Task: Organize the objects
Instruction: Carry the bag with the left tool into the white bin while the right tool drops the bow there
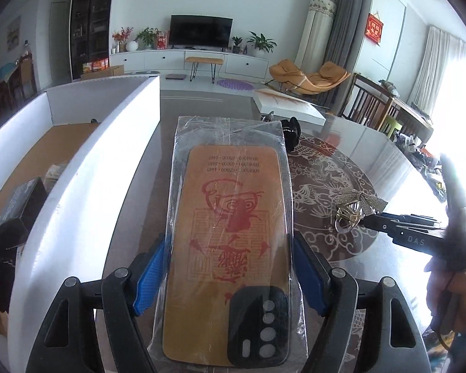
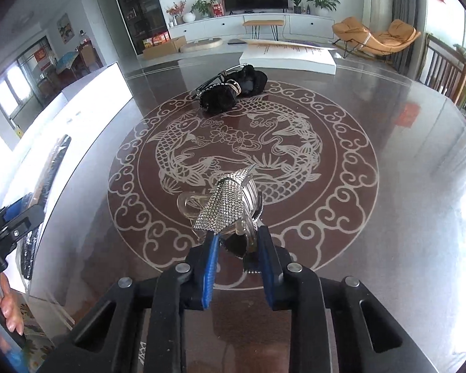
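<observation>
My left gripper (image 1: 230, 267) is shut on a brown phone case (image 1: 233, 217) with red print, sealed in a clear bag; its blue pads (image 1: 150, 276) press both long edges. The case hangs over the table beside a white box (image 1: 87, 168). My right gripper (image 2: 237, 242) is shut on a rhinestone bow hair clip (image 2: 223, 205), held just above the round fish pattern (image 2: 295, 155). In the left wrist view the right gripper (image 1: 365, 220) and the clip (image 1: 357, 205) show at the right. The left gripper (image 2: 12, 217) shows at the right wrist view's left edge.
The white box has a brown floor and holds dark items (image 1: 21, 205) at its near end. A pile of black hair accessories (image 2: 233, 91) lies at the far side of the glass table. A flat white board (image 2: 289, 56) lies beyond it. A hand (image 2: 6, 307) grips the left handle.
</observation>
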The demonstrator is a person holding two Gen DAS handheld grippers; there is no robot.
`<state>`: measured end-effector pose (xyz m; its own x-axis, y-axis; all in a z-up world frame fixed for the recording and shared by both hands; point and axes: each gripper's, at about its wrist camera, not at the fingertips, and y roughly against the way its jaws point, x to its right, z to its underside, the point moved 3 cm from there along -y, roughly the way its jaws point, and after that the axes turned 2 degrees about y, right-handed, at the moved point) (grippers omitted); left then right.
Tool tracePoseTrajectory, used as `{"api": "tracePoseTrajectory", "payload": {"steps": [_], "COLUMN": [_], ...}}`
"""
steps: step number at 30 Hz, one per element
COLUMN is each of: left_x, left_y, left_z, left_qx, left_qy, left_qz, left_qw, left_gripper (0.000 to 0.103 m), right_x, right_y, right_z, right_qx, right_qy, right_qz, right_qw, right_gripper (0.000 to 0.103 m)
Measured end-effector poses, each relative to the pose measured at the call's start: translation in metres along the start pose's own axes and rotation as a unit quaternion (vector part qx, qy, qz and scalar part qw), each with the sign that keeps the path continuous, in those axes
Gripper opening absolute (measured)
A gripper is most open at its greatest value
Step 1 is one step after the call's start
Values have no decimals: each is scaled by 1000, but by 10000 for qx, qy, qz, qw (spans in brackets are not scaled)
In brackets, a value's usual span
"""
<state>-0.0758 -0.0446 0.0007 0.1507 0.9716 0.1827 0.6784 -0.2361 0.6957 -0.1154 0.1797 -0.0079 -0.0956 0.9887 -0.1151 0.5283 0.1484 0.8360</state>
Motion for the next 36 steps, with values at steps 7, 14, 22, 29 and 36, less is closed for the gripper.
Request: {"api": "tracePoseTrajectory", "payload": {"steps": [7, 14, 22, 29, 36], "left_x": [-9, -30, -122, -252, -281], "left_y": [37, 61, 119, 100, 87], "left_z": [12, 13, -25, -19, 6], "left_qx": [219, 233, 791, -26, -522], "left_qy": [65, 392, 863, 1590, 1933], "left_qz": [-20, 92, -545, -1803, -2414], "left_qw": [9997, 9989, 9916, 9707, 9495], "left_gripper": [74, 74, 74, 75, 77], "right_x": [-17, -24, -136, -320, -394], "right_y": [-9, -26, 50, 60, 24], "right_z": [-10, -11, -56, -79, -55], "right_qx": [138, -37, 687, 514, 88], "right_qy": [467, 553, 916, 1860, 2301], "right_qz": [542, 529, -1006, -2588, -2705], "right_qw": [9973, 9971, 9883, 9465, 9348], "right_gripper": [98, 58, 58, 59, 69]}}
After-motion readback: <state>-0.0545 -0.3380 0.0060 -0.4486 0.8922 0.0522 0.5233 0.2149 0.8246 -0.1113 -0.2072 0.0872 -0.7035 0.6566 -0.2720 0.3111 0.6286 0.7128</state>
